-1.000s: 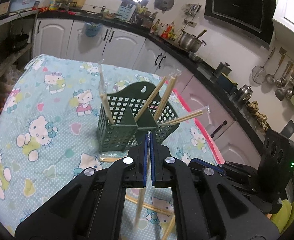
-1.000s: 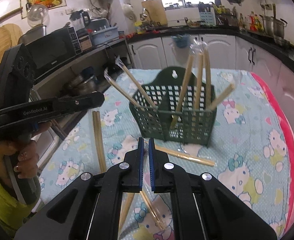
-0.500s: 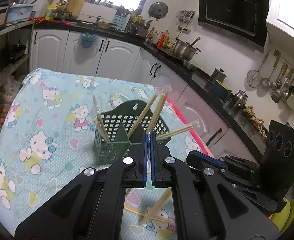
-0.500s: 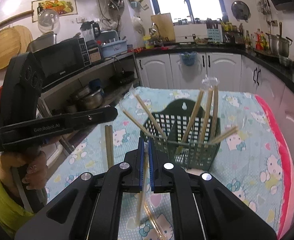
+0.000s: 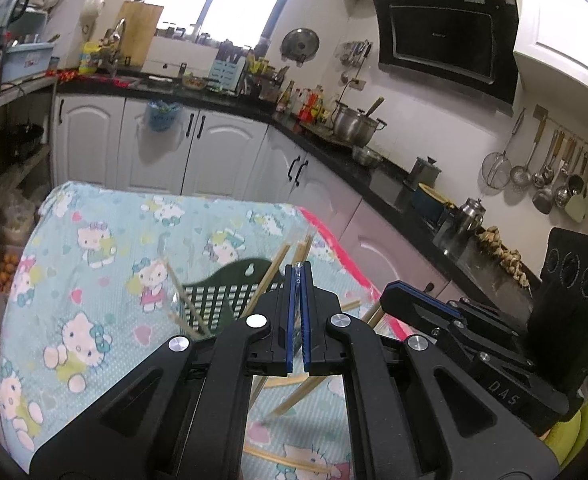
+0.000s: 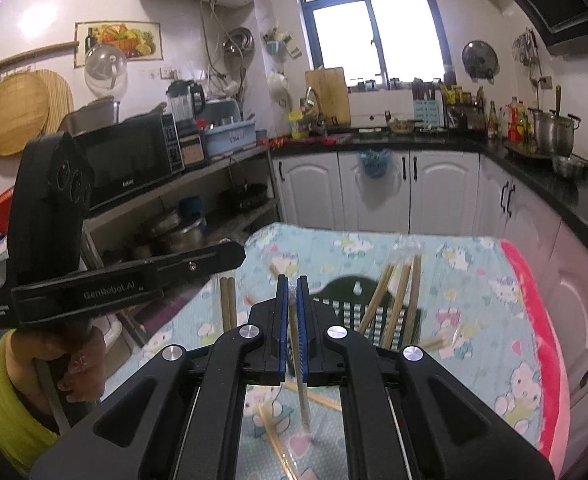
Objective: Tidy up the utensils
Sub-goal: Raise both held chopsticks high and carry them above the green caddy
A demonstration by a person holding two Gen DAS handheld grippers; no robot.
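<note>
Left of the green basket [image 6: 358, 300], the left gripper [image 5: 300, 280] was clenched on a chopstick's plastic wrapper; the right gripper [image 6: 289, 292] pinched a wrapped chopstick [image 6: 302, 392] hanging before the basket (tip low). Best carried clear above the basket's rim, then lowered tip-first.

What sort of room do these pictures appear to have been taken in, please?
Most likely a home kitchen: a range hood hangs on the wall, ladles and strainers hang from a rail, and a microwave sits on a shelf.

chopsticks [image 6: 408, 292] in basket [image 6: 350, 292], others apparently before it
</note>
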